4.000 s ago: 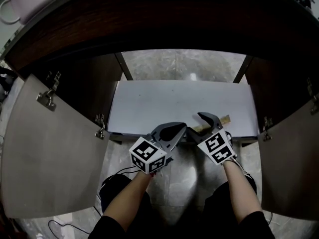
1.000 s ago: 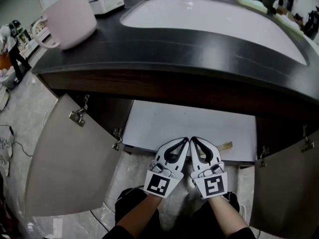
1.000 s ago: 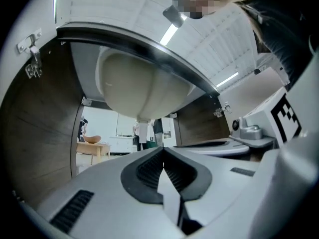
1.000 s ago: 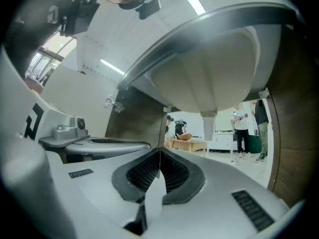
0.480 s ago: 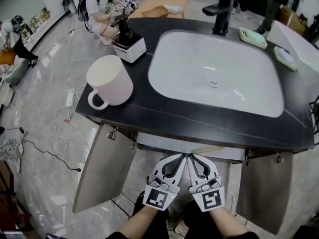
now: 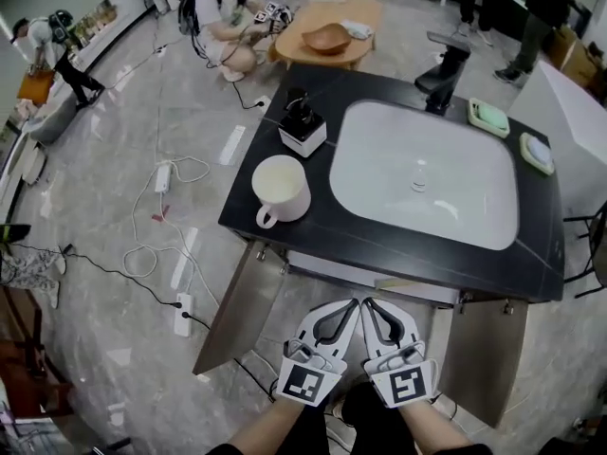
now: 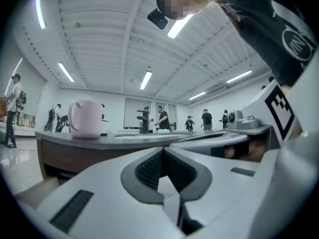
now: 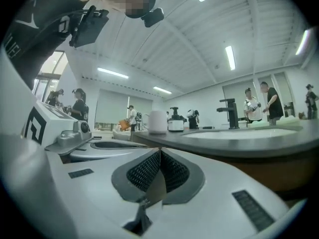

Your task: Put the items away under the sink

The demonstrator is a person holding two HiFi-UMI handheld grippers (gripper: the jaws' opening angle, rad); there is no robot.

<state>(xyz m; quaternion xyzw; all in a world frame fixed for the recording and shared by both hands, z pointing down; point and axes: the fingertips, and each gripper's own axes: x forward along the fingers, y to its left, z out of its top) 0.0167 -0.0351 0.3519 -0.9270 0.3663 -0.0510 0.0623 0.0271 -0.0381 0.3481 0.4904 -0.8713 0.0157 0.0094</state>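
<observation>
Grippers side by side nearest: left gripper (image 6: 348, 306) and right gripper (image 6: 370, 306), both closed, empty. Beyond, doors (image 6: 237, 311) stand open; a tan item (image 6: 392, 282) lies on the shelf (image 6: 346, 274) under the dark counter (image 6: 313, 240) bearing mug (image 6: 281, 190) and sink (image 6: 427, 173). Cables (image 6: 156, 249) cross the floor.

A pale pink mug (image 6: 280, 188) stands upright near the front left corner of the dark table (image 6: 379, 240), handle toward the front edge. Just behind it sits a small white box with a black top (image 6: 303, 126). Below the sink (image 6: 379, 150), both cabinet doors (image 6: 237, 311) hang open, and a flat tan piece (image 6: 395, 283) lies at the shelf's front edge.
</observation>
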